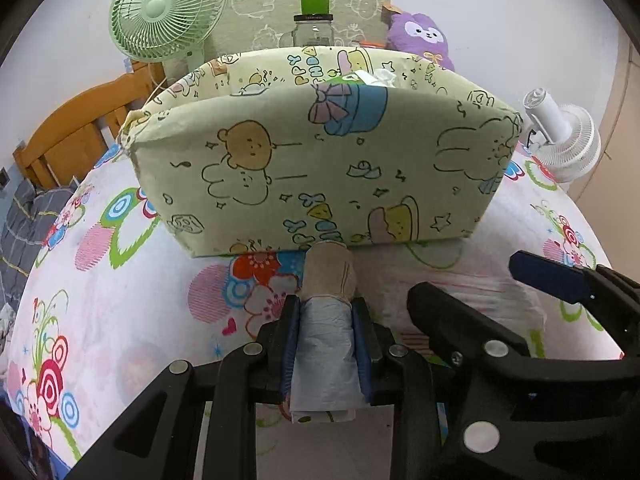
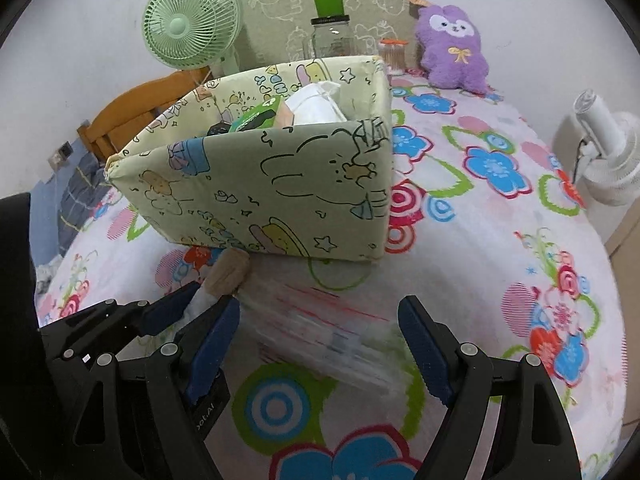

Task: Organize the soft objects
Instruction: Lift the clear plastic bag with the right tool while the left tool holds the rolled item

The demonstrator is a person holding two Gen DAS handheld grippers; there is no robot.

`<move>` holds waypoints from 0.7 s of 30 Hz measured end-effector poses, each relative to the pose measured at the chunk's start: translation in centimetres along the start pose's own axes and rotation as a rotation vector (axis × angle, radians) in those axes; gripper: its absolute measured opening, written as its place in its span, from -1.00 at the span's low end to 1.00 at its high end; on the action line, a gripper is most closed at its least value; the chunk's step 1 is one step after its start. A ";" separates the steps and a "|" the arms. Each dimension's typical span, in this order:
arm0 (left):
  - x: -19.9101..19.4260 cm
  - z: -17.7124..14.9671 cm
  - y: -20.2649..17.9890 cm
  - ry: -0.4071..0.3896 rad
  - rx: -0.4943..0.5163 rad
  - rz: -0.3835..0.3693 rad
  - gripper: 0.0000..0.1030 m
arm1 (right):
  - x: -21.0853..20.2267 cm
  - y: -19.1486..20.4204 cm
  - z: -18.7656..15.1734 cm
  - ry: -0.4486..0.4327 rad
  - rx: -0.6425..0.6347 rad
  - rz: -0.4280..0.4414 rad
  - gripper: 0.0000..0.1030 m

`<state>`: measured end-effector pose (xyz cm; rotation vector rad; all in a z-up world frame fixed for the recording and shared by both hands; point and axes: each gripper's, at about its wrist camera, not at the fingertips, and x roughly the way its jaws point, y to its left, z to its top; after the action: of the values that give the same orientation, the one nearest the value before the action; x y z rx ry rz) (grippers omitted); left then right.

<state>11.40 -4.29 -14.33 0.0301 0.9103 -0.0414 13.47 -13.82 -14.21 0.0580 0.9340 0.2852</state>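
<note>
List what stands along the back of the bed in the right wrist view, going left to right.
Green fan → glass jar with a green-topped lid → small container with an orange lid → purple plush toy → white fan at the far right edge.
</note>
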 end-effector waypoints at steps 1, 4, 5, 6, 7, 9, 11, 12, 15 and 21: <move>0.0 0.0 0.0 -0.001 0.004 0.002 -0.51 | 0.3 -0.1 0.1 0.001 0.003 0.011 0.63; -0.1 -0.2 -0.1 -0.005 0.017 0.010 -0.51 | 0.8 0.0 0.2 0.009 0.003 0.021 0.63; -0.2 -0.4 -0.1 -0.005 0.017 0.010 -0.51 | 1.0 0.0 0.1 0.014 0.006 0.026 0.63; -0.3 -0.5 0.0 -0.006 0.017 0.010 -0.50 | 1.1 0.0 0.1 0.018 0.009 0.032 0.63; -0.4 -0.7 0.1 -0.006 0.017 0.012 -0.49 | 1.2 0.0 -0.1 0.022 0.012 0.037 0.62; -0.7 -1.0 0.1 -0.005 0.022 0.016 -0.49 | 1.2 0.1 -0.3 0.029 0.015 0.040 0.62; -1.1 -1.5 0.0 -0.007 0.030 0.022 -0.48 | 1.0 0.2 -0.7 0.036 0.020 0.048 0.61; -1.2 -1.7 0.0 -0.008 0.033 0.023 -0.48 | 0.9 0.3 -0.9 0.040 0.023 0.051 0.60; -1.6 -2.2 -0.1 -0.008 0.035 0.026 -0.48 | 0.6 0.6 -1.5 0.048 0.026 0.056 0.56; -2.2 -3.0 -0.1 -0.011 0.043 0.031 -0.48 | -0.1 1.5 -2.4 0.055 0.025 0.085 0.14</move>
<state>7.69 -4.19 -14.45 0.0838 0.8974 -0.0323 11.17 -12.53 -15.31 0.1138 0.9910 0.3557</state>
